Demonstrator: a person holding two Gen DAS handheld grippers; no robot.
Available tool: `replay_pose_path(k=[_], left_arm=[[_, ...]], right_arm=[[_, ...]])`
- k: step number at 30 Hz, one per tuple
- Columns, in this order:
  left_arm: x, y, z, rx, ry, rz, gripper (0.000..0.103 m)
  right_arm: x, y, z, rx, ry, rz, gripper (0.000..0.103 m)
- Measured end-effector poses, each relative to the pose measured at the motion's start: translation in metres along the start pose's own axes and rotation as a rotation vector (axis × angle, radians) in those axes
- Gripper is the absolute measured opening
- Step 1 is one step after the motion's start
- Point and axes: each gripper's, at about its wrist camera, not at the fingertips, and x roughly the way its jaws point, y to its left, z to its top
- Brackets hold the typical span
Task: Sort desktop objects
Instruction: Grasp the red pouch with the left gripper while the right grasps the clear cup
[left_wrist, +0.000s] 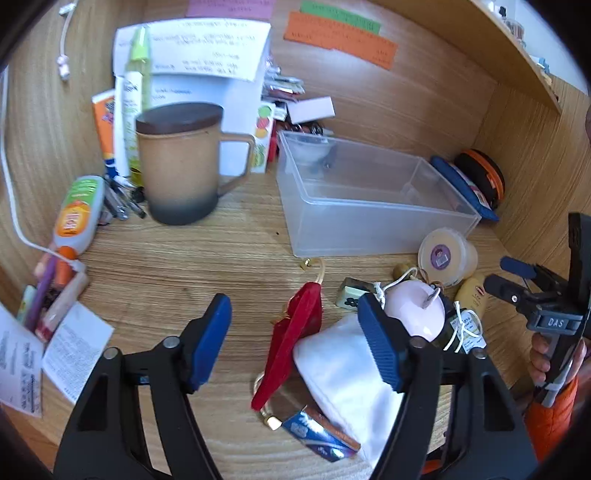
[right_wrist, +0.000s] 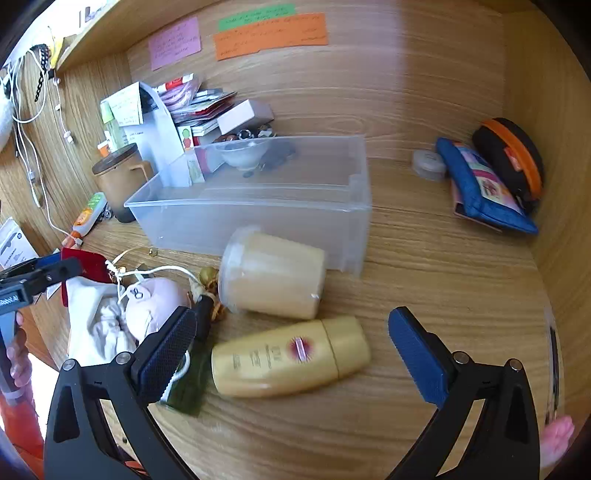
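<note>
— Where were the grippers?
— Both had their jaws apart, holding nothing. The left gripper (left_wrist: 295, 343) hung over a red pouch (left_wrist: 295, 332) and white cloth (left_wrist: 343, 373); the right gripper (right_wrist: 291, 354) framed a yellow bottle (right_wrist: 291, 358) lying on the tabletop (right_wrist: 424, 258).
— And the bin?
— The clear bin (right_wrist: 258, 206) sat behind — a lying jar (right_wrist: 271, 275) touched its front.

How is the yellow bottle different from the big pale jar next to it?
The yellow bottle is slimmer, while the pale jar is fatter and rounder. The yellow bottle is solid shiny yellow with a red label; the pale jar is cloudy plastic with creamy stuff showing through. The yellow bottle lies between the open fingers of the right gripper; the pale jar lies beyond them. Both lie on their sides on the wooden desk.
</note>
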Motion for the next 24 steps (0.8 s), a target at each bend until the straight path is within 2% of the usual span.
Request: replay_pose_path(k=[2,8,11,14,19,21,24], left_arm=[[0.004,0.0,0.0,0.008,0.011,-0.004,0.057],[0.01,0.005,0.002,0.016,0.016,-0.018,0.054],[0.014,0.007,0.003,0.023,0.032,-0.03,0.038],[0.015,0.009,0.003,0.023,0.036,-0.043,0.033],[0.014,0.007,0.005,0.029,0.02,-0.038,0.016],[0.013,0.007,0.005,0.035,0.011,-0.037,0.013],[0.009,0.007,0.006,0.044,-0.012,-0.019,0.009]], right_arm=[[0.008,0.001,0.005,-0.002,0.021,0.003,0.103],[0.03,0.01,0.017,-0.036,0.055,-0.04,0.103],[0.04,0.012,0.019,-0.04,0.07,-0.064,0.103],[0.046,0.01,0.018,-0.017,0.084,-0.062,0.099],[0.058,0.002,0.017,0.047,0.126,0.019,0.074],[0.061,-0.002,0.015,0.089,0.141,0.07,0.07],[0.059,-0.001,0.014,0.093,0.129,0.074,0.069]])
